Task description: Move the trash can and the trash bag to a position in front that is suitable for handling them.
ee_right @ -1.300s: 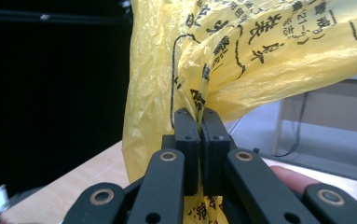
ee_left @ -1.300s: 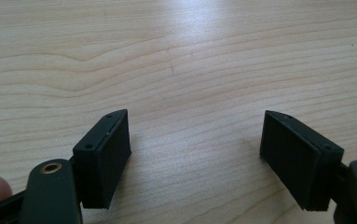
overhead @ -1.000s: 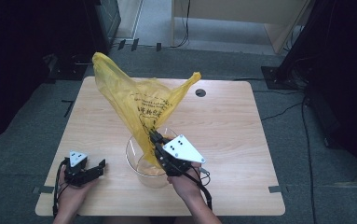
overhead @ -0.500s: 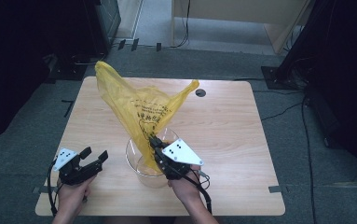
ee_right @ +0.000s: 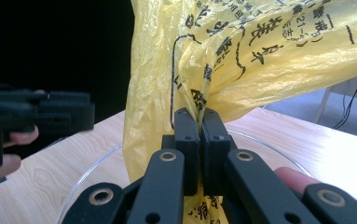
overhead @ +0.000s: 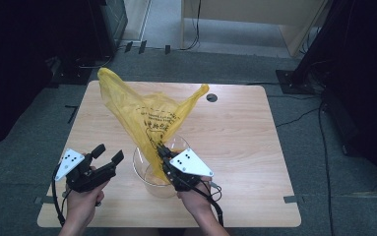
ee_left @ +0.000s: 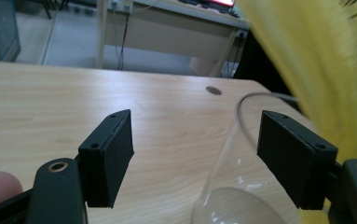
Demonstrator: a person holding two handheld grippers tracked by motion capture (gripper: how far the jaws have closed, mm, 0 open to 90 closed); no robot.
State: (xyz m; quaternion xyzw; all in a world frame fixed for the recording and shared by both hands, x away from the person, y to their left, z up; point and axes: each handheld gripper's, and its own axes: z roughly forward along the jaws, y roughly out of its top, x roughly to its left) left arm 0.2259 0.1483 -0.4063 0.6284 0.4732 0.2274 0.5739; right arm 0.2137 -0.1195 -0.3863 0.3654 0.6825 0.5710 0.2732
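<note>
Crinkled yellow printed bag (overhead: 149, 118) rises upright from clear bowl (overhead: 144, 169) on table

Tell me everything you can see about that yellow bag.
The yellow bag is thin, crinkled, see-through plastic with black printed characters. It stands up from the clear bowl on the wooden table, its two handle ends flaring up and apart. The right gripper pinches its gathered lower part between shut fingers.

A lab or office workroom set up for recording.

A bare wooden table (overhead: 235, 128) with a cable hole (overhead: 212, 98) stands on grey carpet (overhead: 23, 142); beyond the grippers, past its far edge, cables (overhead: 196, 29) trail under a pale desk (overhead: 255, 14), and dark equipment stands (overhead: 319, 54) flank both sides.
</note>
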